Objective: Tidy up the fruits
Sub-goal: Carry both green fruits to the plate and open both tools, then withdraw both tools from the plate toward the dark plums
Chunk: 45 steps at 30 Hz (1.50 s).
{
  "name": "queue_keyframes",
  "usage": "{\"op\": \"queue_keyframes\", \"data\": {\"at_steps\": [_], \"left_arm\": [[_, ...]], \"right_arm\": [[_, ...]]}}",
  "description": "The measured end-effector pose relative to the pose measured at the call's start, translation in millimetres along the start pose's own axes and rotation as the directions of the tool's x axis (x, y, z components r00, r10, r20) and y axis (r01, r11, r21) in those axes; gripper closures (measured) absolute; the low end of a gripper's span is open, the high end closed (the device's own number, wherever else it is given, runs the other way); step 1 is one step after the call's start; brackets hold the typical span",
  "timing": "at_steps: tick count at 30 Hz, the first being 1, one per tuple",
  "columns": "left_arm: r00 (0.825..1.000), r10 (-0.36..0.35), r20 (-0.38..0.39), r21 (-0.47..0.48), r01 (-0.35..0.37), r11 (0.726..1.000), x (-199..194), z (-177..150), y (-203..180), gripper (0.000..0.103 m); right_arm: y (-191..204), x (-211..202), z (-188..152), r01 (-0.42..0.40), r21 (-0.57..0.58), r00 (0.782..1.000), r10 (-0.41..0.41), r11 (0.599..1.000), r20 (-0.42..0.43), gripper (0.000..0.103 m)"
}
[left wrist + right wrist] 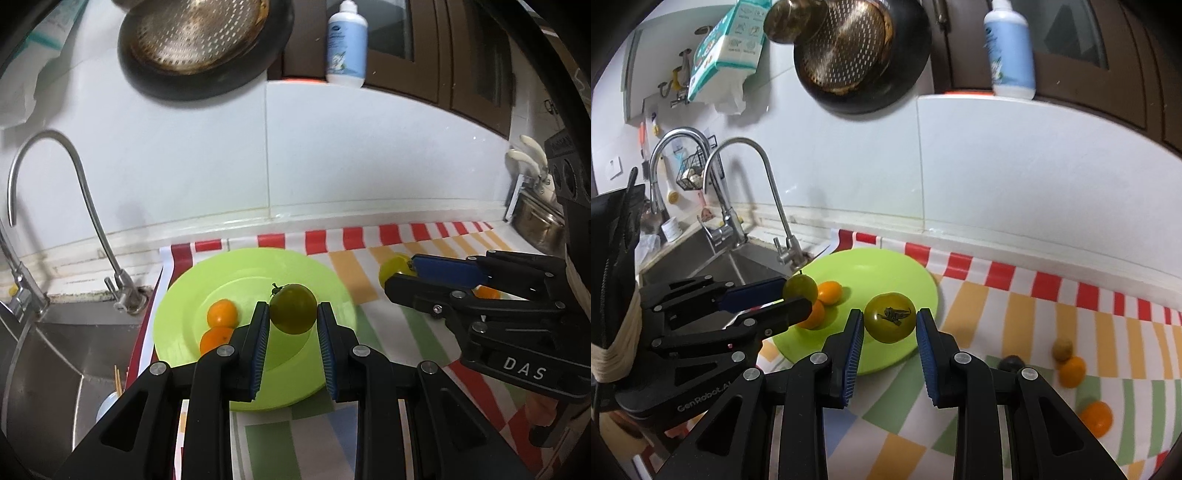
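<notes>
While each gripper carries a green tomato, the green plate serves as the landmark for everything else. The left gripper hangs over the plate's near half, its fingers pinching a dark green tomato with the stem tuft up. Two small oranges lie touching each other on the plate's side toward the sink.

The right gripper pinches a second green tomato near the plate's right edge, stem scar facing the camera. From its own view the fruit seems over the rim; from the left view it looks out over the striped cloth, so I cannot say for sure which.

Well to the right of the plate, on the cloth, several fruits wait: an orange touching a small yellowish fruit, another orange nearer the camera, and a dark round thing half hidden behind a finger.

Likely risks:
- Both grippers head for the same plate; lowering together could knock fingers.
- A tomato released from a height could roll into the oranges and push one over the shallow rim toward the sink.
- Tomato skin is smooth; a loose pinch may let it slip early, a hard one may bruise it.
</notes>
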<state>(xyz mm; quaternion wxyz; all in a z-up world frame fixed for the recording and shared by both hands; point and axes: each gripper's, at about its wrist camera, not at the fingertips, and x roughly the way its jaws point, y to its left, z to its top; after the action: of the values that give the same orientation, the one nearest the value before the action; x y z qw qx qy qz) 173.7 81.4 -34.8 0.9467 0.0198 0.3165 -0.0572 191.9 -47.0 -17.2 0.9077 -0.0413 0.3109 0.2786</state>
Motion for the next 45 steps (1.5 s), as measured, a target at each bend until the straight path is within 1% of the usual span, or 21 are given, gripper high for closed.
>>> {"op": "queue_keyframes", "data": {"at_steps": [12,19,21,24,25,26,27,28,34,37,42,45], "left_arm": [[0.998,0.027,-0.059,-0.013,-0.027,1.0,29.7,-16.7,14.4,0.077],[0.996,0.044,-0.073,0.016,-0.043,0.999,39.8,-20.2,14.6,0.076],[0.996,0.05,-0.073,0.014,-0.049,0.999,42.0,-19.9,15.6,0.075],[0.996,0.061,-0.061,0.004,-0.061,0.998,40.0,-17.8,18.3,0.066],[0.996,0.071,-0.056,0.004,-0.071,0.997,39.0,-16.8,18.7,0.064],[0.996,0.077,-0.053,0.004,-0.077,0.997,37.7,-15.8,19.3,0.063],[0.996,0.082,-0.047,-0.001,-0.082,0.997,35.2,-15.0,19.9,0.063],[0.995,0.088,-0.044,-0.007,-0.088,0.996,33.0,-14.4,20.6,0.063],[0.994,0.103,-0.028,-0.035,-0.104,0.994,15.5,-11.1,17.4,0.063],[0.995,0.096,-0.018,-0.058,-0.097,0.994,5.5,-8.6,14.3,0.063],[0.996,0.091,0.0,-0.072,-0.09,0.993,-10.2,-4.8,4.9,0.06],[0.996,0.09,0.02,-0.068,-0.088,0.994,-20.8,-2.4,-3.3,0.055]], "right_arm": [[0.1,58.6,-10.4,-0.055,0.013,0.993,0.056,0.998,-0.104,0.073],[-1.6,83.9,-12.6,-0.067,0.02,0.988,0.069,0.998,-0.142,0.073],[-2.1,88.6,-13.1,-0.068,0.023,0.986,0.071,0.997,-0.148,0.072],[-4.3,91.9,-12.4,-0.066,0.033,0.985,0.071,0.997,-0.155,0.072],[-5.3,91.6,-12.1,-0.062,0.038,0.985,0.067,0.997,-0.156,0.072],[-6.9,89.6,-11.7,-0.059,0.047,0.986,0.066,0.997,-0.151,0.071],[-8.0,87.4,-11.2,-0.057,0.054,0.988,0.064,0.997,-0.143,0.065],[-8.5,85.1,-10.5,-0.051,0.057,0.989,0.058,0.997,-0.136,0.063],[-8.9,56.9,-5.2,-0.02,0.042,0.997,0.023,0.999,-0.077,0.063],[-7.6,39.0,-2.2,-0.005,0.03,0.999,0.006,1.0,-0.044,0.063],[-6.2,10.5,2.9,0.005,0.033,1.0,-0.005,0.999,-0.001,0.063],[-6.6,-5.4,3.1,0.011,0.036,1.0,-0.012,0.999,0.015,0.063]]}}
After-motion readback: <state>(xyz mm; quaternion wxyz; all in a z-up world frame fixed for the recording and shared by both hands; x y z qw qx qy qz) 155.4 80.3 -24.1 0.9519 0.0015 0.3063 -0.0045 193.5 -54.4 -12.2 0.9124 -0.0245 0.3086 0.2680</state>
